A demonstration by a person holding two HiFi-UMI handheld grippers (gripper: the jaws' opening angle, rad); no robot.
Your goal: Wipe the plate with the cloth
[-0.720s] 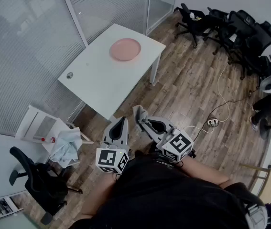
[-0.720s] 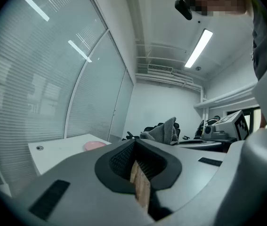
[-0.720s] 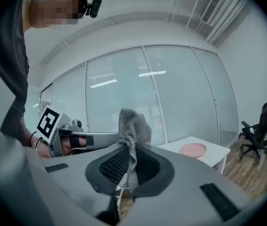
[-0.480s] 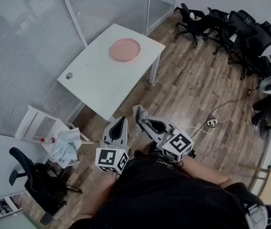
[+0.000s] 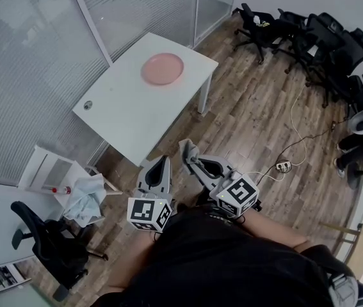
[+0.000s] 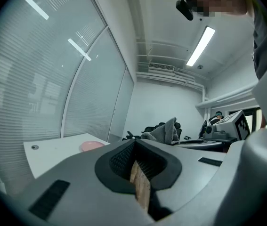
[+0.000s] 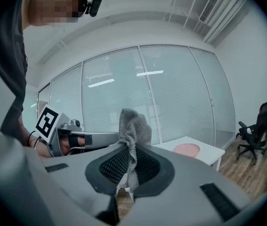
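Note:
A pink plate (image 5: pixel 162 68) lies near the far end of a white table (image 5: pixel 130 110); it also shows in the left gripper view as the plate (image 6: pixel 92 145) and in the right gripper view as the plate (image 7: pixel 187 149). My right gripper (image 5: pixel 186 152) is shut on a grey cloth (image 7: pixel 133 131), which sticks up from its jaws as the cloth (image 5: pixel 188 151). My left gripper (image 5: pixel 158 169) is shut with nothing in it; its jaws meet in the left gripper view (image 6: pixel 140 182). Both grippers hang over the wooden floor, well short of the table.
Glass partition walls (image 5: pixel 40 50) run behind the table. A small white stand with a blue rag (image 5: pixel 85 196) and a black chair (image 5: pixel 53 248) sit at the left. Several black office chairs (image 5: pixel 309 37) crowd the far right. A cable and power strip (image 5: pixel 283 165) lie on the floor.
The table and plate have shifted slightly left in the head view as the head turned. Both grippers stay in place, the cloth still gripped.

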